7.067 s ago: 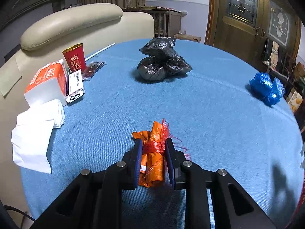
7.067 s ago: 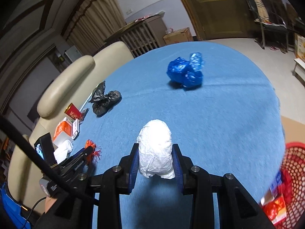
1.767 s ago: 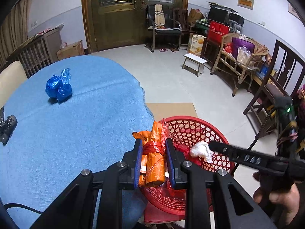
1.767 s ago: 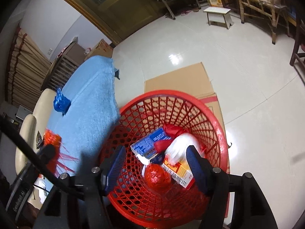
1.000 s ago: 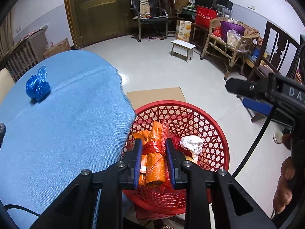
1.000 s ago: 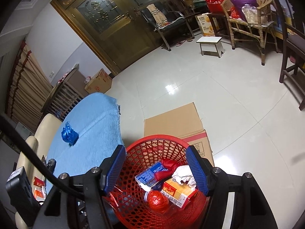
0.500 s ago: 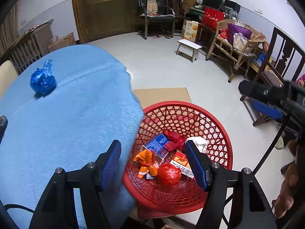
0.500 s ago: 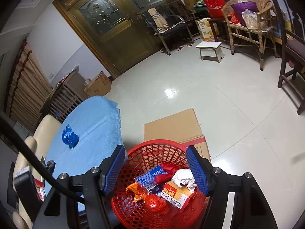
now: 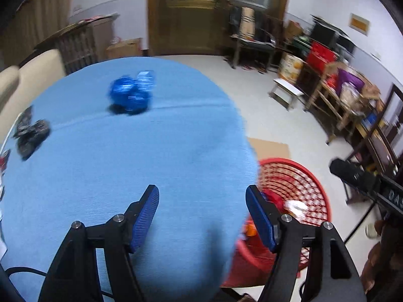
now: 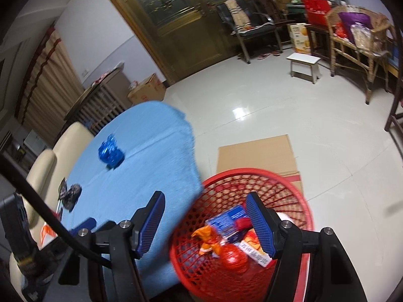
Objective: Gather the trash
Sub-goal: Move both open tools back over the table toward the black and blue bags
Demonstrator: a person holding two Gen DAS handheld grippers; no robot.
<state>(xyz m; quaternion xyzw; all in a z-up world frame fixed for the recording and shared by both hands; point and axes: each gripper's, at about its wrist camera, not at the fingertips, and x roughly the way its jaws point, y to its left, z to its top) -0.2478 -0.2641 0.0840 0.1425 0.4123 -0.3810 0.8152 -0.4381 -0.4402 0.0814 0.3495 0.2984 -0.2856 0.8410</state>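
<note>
Two bags on blue table, red basket beside.

I see a glossy pale tiled floor under pale lilac-white walls. A brown wooden double door with patterned glass panes faces me; beside it stand a dark-framed armchair and a small white stool. Wicker chair right, possibly holding bags. Beige curtains left.
</note>
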